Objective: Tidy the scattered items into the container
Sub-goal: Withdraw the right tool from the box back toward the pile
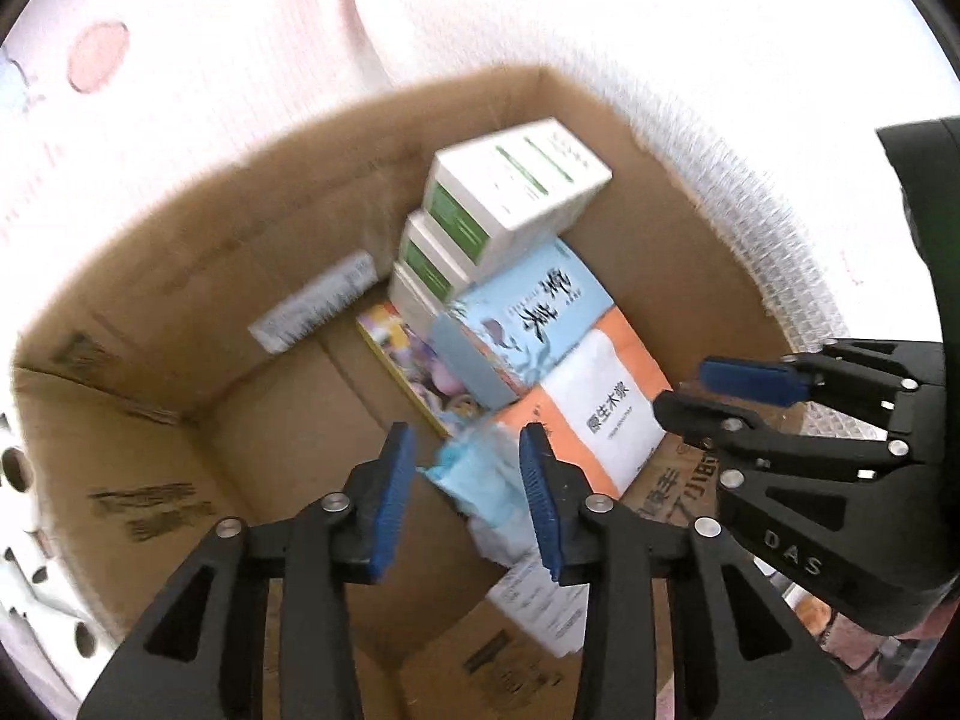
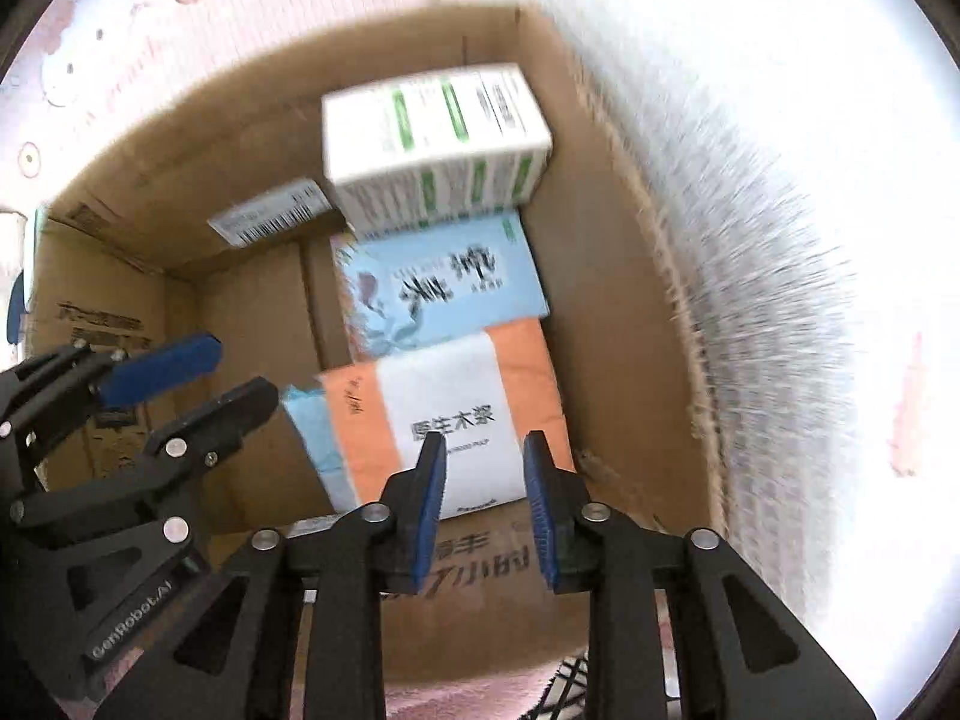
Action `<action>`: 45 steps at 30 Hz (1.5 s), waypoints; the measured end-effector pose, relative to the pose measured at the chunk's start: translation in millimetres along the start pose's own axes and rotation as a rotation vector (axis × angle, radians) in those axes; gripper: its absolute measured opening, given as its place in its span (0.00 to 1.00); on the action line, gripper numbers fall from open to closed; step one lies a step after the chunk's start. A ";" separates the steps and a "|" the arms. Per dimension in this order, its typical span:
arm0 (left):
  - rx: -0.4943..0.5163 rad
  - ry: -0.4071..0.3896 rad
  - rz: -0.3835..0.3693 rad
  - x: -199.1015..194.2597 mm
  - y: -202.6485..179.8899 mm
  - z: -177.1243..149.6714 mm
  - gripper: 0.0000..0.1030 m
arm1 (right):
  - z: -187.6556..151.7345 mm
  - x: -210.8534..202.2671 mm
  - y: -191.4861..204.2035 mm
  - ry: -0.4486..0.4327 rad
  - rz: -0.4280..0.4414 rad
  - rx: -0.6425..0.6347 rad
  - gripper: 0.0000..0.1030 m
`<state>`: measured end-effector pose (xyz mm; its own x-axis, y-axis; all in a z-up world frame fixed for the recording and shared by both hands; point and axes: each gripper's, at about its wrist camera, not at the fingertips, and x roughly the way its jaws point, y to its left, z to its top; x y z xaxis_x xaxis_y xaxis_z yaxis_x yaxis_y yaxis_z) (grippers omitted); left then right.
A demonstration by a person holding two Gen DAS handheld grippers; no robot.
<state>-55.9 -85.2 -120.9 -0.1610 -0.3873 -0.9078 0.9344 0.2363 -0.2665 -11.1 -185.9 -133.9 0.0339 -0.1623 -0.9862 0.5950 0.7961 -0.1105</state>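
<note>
the left gripper point(image 1: 468, 498) hangs nearest, fingers spread, over a crumpled light-blue packet point(image 1: 474, 477) lying loose on the floor of the cardboard box point(image 1: 252, 276), nothing pinched. to its right, packed along the box's right wall, an orange-and-white tissue pack point(image 2: 447, 420), a light-blue tissue pack point(image 2: 444, 288) and stacked white-and-green cartons point(image 2: 435, 141) sit in a row, long axes crosswise, the row running away toward the far wall. further right the right gripper point(image 2: 485, 513) hovers over the orange pack, fingers slightly apart, empty.
</note>
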 end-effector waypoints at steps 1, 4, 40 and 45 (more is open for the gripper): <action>0.004 -0.007 0.002 -7.6 14.3 2.9 0.39 | -2.5 -7.1 5.6 -0.018 -0.021 0.004 0.31; 0.024 -0.024 0.010 -22.6 39.2 -2.7 0.39 | -26.6 -28.8 8.0 -0.067 -0.072 -0.032 0.37; -0.180 -0.220 0.092 -96.5 249.2 -174.8 0.49 | -68.0 -103.6 206.0 -0.335 -0.321 -0.313 0.59; -0.242 -0.241 0.129 -102.8 275.3 -183.0 0.49 | -58.8 -103.4 240.3 -0.351 -0.298 -0.385 0.59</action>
<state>159.7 182.8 -160.2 0.0595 -0.5323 -0.8444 0.8353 0.4897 -0.2499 81.1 56.5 -65.8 0.2125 -0.5415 -0.8134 0.2883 0.8301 -0.4773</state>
